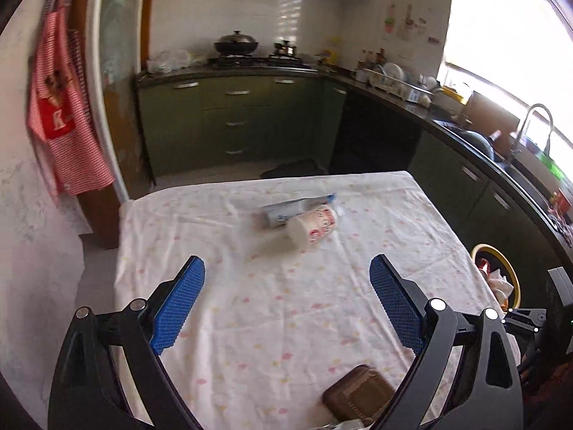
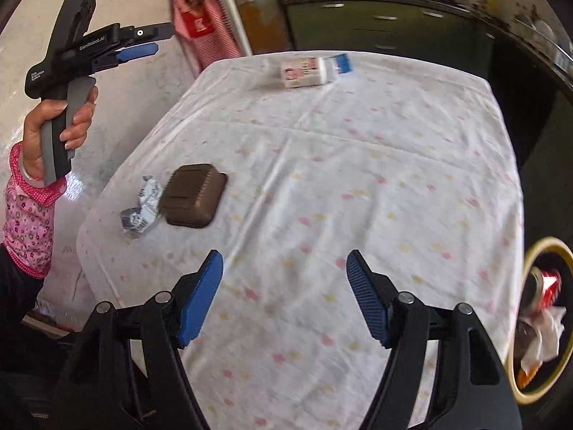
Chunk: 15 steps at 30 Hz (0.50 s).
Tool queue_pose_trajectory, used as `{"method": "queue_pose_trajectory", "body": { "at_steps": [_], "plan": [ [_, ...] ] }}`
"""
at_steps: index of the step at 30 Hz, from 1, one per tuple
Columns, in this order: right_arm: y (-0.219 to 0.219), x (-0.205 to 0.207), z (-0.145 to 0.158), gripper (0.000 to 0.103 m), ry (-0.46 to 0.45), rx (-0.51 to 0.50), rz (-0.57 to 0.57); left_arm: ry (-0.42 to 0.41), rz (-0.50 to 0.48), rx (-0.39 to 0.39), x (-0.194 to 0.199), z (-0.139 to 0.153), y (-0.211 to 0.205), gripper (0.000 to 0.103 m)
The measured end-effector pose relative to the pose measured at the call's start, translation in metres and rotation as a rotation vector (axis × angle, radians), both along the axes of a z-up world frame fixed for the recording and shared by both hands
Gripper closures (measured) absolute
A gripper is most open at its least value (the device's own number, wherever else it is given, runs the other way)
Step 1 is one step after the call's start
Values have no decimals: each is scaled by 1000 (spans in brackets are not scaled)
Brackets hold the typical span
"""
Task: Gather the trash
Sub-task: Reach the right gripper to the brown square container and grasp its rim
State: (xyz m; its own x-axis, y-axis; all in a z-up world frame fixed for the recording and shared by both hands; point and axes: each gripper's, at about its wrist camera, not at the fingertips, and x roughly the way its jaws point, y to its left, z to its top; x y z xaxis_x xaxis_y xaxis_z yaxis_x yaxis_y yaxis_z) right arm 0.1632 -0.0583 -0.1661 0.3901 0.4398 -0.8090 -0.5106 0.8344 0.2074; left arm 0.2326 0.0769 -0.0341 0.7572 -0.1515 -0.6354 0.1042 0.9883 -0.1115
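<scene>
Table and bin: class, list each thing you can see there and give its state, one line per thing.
Left gripper: open, empty.
Right gripper: open, empty.
Paper cup: lying on its side.
Brown tray: upside down.
Wrapper: crumpled.
Bin: open, partly filled.
Red can: inside the bin.

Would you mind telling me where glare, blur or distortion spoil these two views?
Left wrist view: the window is blown out white, and the fisheye bends the door frame; the cup is fairly sharp. Right wrist view: motion blur smears the tray, the cup and the bin at the right edge.
</scene>
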Motion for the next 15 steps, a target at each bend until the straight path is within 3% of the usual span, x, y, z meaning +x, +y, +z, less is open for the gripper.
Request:
{"method": "queue_pose_trajectory", "body": {
  "at_steps": [7, 13, 15],
  "plan": [
    [89, 5, -29, 35, 25, -72, 118, -27, 176, -20, -67, -14, 82, 11],
    [125, 2, -35, 35, -8, -90, 113, -7, 192, -43, -99, -28, 93, 10],
    [132, 6, -36, 31, -11, -83, 93, -2, 181, -65, -104, -33, 93, 10]
  ]
}}
